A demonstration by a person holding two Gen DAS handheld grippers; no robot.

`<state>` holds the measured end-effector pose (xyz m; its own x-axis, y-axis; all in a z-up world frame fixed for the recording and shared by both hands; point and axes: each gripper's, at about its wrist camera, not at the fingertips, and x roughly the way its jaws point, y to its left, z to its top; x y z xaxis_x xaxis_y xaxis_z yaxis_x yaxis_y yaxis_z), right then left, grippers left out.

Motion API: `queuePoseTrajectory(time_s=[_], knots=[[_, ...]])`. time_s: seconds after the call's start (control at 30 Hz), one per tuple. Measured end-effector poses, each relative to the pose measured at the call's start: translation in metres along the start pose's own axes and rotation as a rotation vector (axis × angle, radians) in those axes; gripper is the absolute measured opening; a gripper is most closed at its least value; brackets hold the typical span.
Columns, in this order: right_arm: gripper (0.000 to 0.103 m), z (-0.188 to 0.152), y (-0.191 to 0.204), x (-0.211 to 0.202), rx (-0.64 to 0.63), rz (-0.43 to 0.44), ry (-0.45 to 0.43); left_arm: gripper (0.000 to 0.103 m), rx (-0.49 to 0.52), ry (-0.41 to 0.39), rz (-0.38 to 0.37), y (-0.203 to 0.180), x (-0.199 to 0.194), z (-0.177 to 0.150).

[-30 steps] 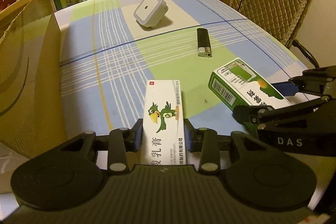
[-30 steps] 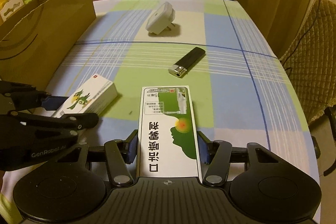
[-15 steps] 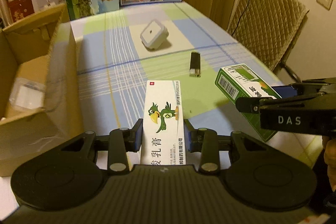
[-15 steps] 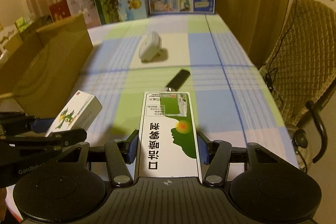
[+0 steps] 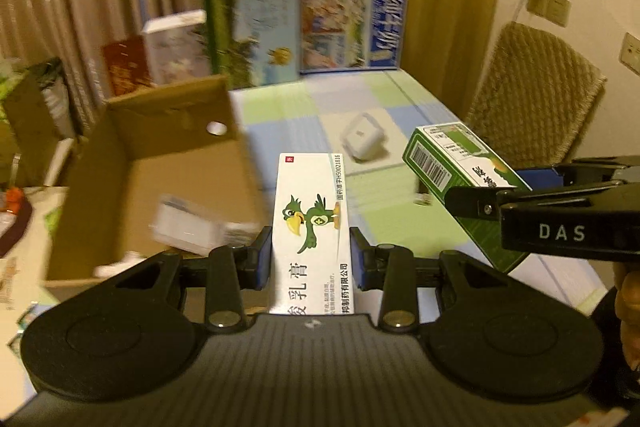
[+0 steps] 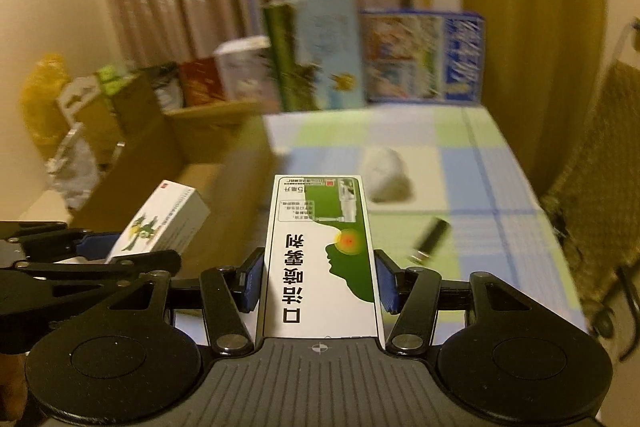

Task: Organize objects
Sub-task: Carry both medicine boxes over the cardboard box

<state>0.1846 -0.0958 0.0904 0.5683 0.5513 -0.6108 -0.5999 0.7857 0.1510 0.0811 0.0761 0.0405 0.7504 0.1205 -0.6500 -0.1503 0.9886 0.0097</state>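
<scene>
**A:** What are you holding?

**B:** Your left tongs (image 5: 311,259) are clamped on the white box with the green bird (image 5: 310,223). Your right tongs (image 6: 319,281) are clamped on the green and white box (image 6: 322,251). Both boxes are up in the air, off the table (image 5: 376,183). You hold them side by side, near each other but not touching.

**A:** Which step are you on?

**B:** I think you are carrying both boxes to the brown cardboard box (image 5: 160,163). It stands open on your left side, at the edge of the table. The bird box is just beside its near wall, and I cannot tell if it is over the opening yet.

**A:** What do you need to do next?

**B:** I think you move each box over the open top, go down a little, then let the tongs go apart. Take turns, so your two tongs do not bump.

**A:** What else is around?

**B:** Something white and blurry (image 5: 184,227) already lies inside the cardboard box. A white plug (image 5: 362,141) and a dark lighter (image 6: 430,237) wait on the table. Big picture boxes (image 6: 316,55) stand at the far end, and a chair (image 5: 532,95) is on the right.

**A:** Is anything in the way?

**B:** The tall cardboard wall is. Lift over it, not into it.
</scene>
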Motion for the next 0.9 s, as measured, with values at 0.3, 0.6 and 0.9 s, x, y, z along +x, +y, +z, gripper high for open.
queuePoseTrajectory(time_s=[0.3,0.6,0.9], knots=[[0.052,0.032,0.06,0.017,-0.054,0.101,-0.025,0.033,-0.038,-0.017,0.093,0.059,-0.028,0.007],[0.052,0.036,0.086,0.036,-0.079,0.127,0.002,0.033,-0.084,-0.014,0.122,0.096,-0.033,0.002],[0.052,0.045,0.09,0.059,-0.063,0.142,0.019,0.033,-0.1,-0.018,0.12,0.119,-0.025,0.004]])
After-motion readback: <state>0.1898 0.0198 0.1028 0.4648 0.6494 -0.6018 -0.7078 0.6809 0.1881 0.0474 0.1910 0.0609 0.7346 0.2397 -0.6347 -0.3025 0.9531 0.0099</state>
